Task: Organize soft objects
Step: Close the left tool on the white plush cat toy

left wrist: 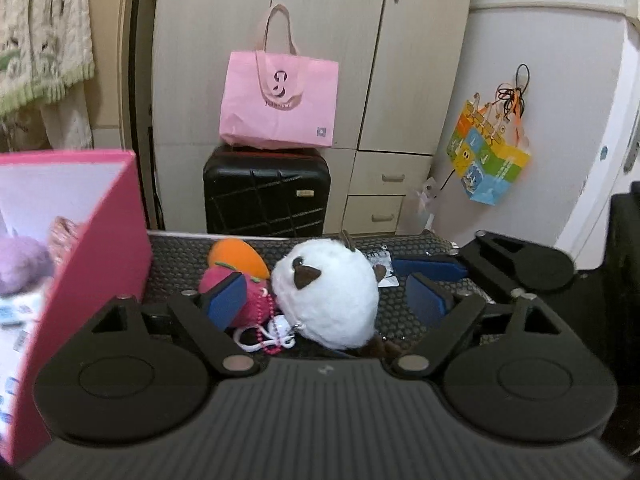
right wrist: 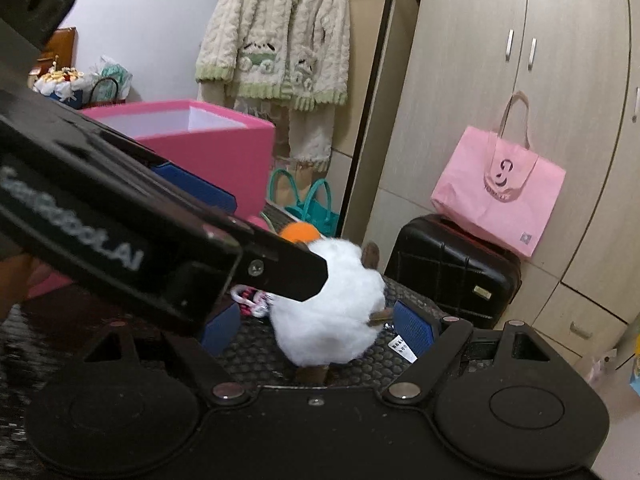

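A round white plush [left wrist: 328, 300] with brown ears lies on a dark textured mat [left wrist: 180, 256]. My left gripper [left wrist: 328, 302] is open around it, and neither blue pad touches it. The left pad [left wrist: 226, 300] stands in front of a pink strawberry plush [left wrist: 256, 296] with a bead chain, and an orange plush [left wrist: 240, 258] lies behind that. My right gripper [right wrist: 318, 331] also straddles the white plush [right wrist: 332, 320], open, with small gaps on both sides. The left gripper's black body [right wrist: 160, 232] crosses the right wrist view. A pink box [left wrist: 100, 240] at the left holds a purple plush [left wrist: 20, 264].
Beyond the mat stands a black suitcase [left wrist: 264, 196] with a pink tote bag [left wrist: 280, 100] on top, in front of a wardrobe. A colourful bag [left wrist: 488, 160] hangs on the right. A knitted cardigan [right wrist: 276, 40] hangs behind the pink box [right wrist: 224, 140], near a teal bag [right wrist: 312, 204].
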The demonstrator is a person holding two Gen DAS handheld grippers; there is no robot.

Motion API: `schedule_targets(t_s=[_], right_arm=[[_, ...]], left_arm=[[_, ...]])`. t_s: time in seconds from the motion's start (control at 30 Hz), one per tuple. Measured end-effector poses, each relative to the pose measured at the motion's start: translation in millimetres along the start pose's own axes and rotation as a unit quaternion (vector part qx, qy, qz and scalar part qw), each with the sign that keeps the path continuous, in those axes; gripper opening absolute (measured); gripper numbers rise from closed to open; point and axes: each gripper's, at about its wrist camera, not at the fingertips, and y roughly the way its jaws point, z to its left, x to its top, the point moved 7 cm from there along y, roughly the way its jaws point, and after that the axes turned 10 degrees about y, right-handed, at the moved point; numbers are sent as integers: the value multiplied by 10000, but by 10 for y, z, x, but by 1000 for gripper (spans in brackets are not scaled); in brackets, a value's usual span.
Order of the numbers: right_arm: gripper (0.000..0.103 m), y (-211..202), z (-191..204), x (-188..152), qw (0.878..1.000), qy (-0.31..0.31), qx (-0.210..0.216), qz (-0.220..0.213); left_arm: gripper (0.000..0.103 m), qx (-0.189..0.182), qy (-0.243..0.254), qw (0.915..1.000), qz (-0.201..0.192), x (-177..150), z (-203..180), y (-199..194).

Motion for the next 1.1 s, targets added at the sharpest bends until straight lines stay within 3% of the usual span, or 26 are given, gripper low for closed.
schedule_targets(t_s=[0.13, 0.27, 0.33, 0.37, 0.43, 0.5, 0.87, 1.1], right_arm=[[88, 218, -117, -50, 9996, 193, 30, 225], [88, 380, -169, -101, 9920, 866, 435, 808], [87, 383, -144, -106, 9924, 884, 459, 729], [85, 379, -128, -111, 9931, 831, 443, 703], [70, 374, -116, -124, 9940, 765, 387, 674], [63, 344, -117, -131, 9949, 729, 317, 626], [61, -25, -12, -128, 9950, 825, 97, 555], [61, -346, 235, -163, 9964, 676, -269, 425]], left_arm=[[87, 26, -293, 9995, 91, -13, 57, 208], [87, 97, -551, 9983, 159, -38, 137, 363], [86, 104, -609, 9979, 184, -55, 152, 416], [81, 115, -561, 9982, 175, -58, 140, 423], [72, 104, -408, 9988, 243, -76, 107, 436], [63, -50, -389, 9984, 402, -120, 69, 454], [61, -297, -152, 9985, 431, -189, -141, 114], [61, -516, 22, 9979, 401, -241, -272, -214]])
